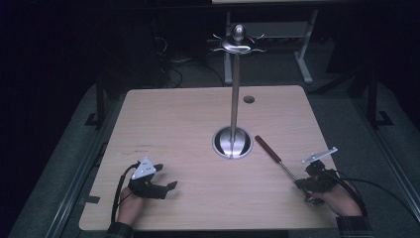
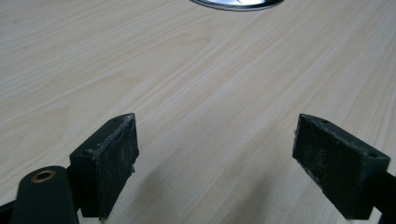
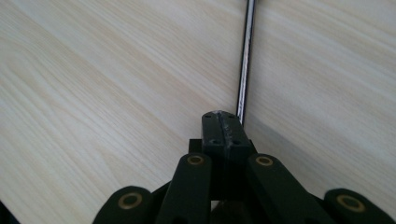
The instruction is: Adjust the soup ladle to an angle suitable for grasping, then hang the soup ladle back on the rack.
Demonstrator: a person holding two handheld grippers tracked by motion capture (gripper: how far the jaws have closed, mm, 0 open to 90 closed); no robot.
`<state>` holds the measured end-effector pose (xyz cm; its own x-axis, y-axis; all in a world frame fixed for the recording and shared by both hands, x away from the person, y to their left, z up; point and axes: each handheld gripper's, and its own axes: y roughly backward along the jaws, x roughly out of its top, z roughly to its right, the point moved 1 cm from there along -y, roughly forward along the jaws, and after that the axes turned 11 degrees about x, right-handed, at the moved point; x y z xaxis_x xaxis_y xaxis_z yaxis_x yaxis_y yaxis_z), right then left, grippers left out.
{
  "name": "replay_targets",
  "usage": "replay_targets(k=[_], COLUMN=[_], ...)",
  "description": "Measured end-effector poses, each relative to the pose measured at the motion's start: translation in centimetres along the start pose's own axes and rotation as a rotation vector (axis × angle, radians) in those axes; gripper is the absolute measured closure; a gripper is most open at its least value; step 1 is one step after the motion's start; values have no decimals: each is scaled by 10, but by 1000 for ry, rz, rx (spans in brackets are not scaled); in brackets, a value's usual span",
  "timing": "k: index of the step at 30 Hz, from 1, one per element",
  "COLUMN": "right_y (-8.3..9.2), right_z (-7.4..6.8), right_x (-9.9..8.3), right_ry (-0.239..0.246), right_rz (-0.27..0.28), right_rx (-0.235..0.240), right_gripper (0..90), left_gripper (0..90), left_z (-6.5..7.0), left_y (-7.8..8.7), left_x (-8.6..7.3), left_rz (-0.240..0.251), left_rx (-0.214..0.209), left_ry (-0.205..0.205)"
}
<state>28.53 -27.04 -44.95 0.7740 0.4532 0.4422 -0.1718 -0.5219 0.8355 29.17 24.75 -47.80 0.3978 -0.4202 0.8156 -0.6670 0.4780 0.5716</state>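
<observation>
A utensil with a brown handle [image 1: 267, 148] and a thin metal shaft [image 3: 245, 56] lies aslant on the wooden table [image 1: 173, 129], right of a tall metal stand [image 1: 235, 99] with hooks at its top. My right gripper [image 1: 299, 184] is at the shaft's near end. Its jaws are shut, pad against pad [image 3: 223, 119], and the shaft passes along the right side of their tips, not between them. Whether it touches the shaft I cannot tell. My left gripper [image 1: 166, 178] rests near the front left of the table, and its jaws [image 2: 215, 163] stand wide open over bare wood.
The stand's round metal base [image 1: 232, 142] sits in the middle of the table, and its edge [image 2: 236, 3] lies far ahead of the left jaws. A small round hole [image 1: 249, 99] is in the table behind the stand. Dark floor and a frame lie beyond.
</observation>
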Motion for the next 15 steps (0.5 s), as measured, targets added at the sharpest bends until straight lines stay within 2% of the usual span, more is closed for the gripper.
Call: replay_targets(k=[5, 15], right_y=[2, 3], right_z=[-1, -2], right_x=[5, 33], right_ry=[12, 21], right_rz=[16, 60], right_rx=[11, -5], right_gripper=[900, 870], left_gripper=[140, 140], left_z=[0, 0], left_y=[0, 0], left_x=[0, 0], left_rz=[1, 0], left_rx=[2, 1], left_ry=[-3, -6])
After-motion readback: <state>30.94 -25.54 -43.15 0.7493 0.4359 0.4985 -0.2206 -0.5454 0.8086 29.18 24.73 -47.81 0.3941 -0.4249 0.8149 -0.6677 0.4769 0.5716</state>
